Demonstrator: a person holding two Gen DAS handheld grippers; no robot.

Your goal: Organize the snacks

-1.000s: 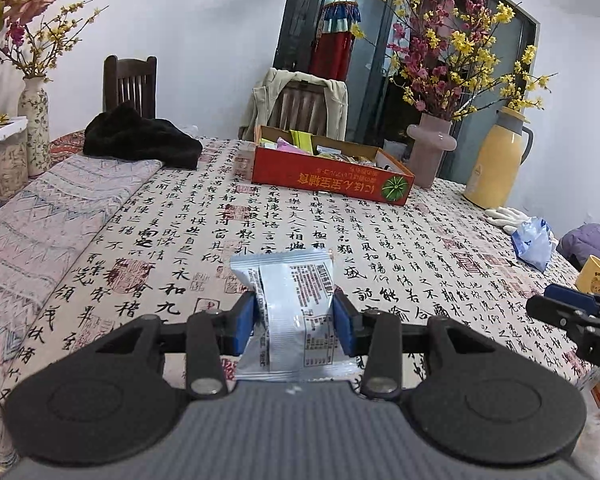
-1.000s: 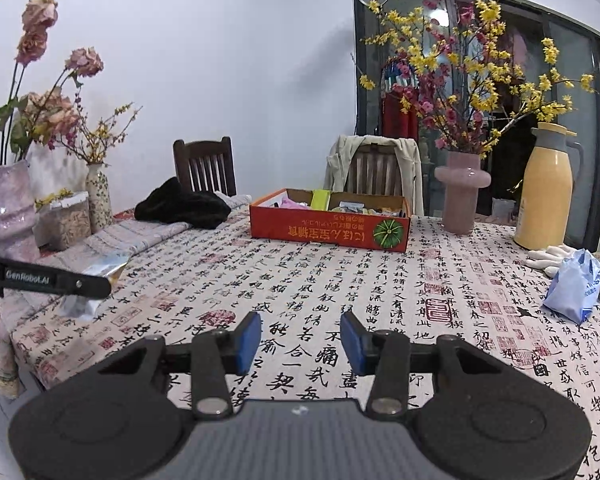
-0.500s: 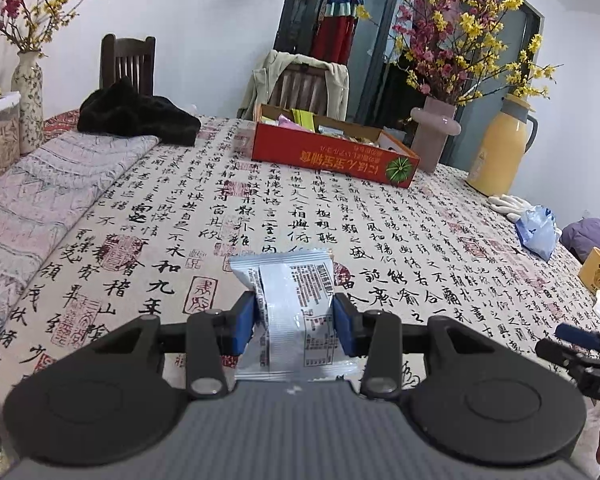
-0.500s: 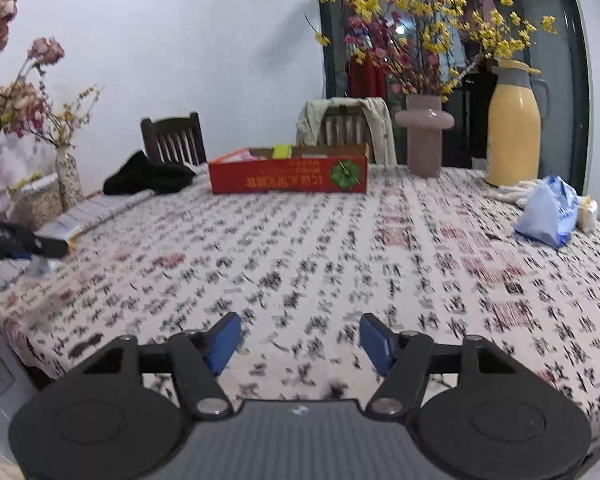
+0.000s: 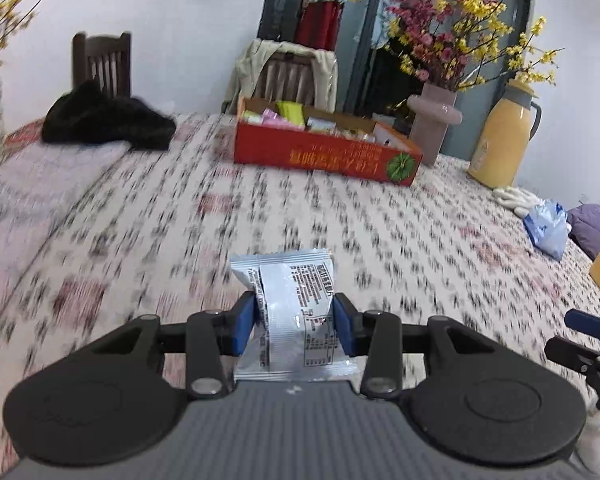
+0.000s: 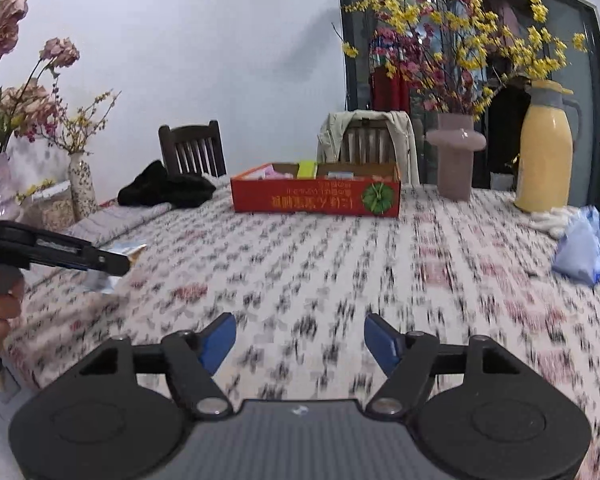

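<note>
Left claw (image 5: 294, 322) clamps a silver snack packet (image 5: 290, 316) above the counter (image 5: 340, 216), red box (image 5: 324, 152) well ahead, right claw (image 6: 300, 344) empty, jaws just opened wide — risk: slick, soft wrapper could slip out mid-carry.

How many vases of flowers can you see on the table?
3. A mauve vase holding yellow and pink blossoms stands beside the red box. At the table's left edge stand a slim speckled vase and a pale marbled vase. Others may be out of frame.
</note>
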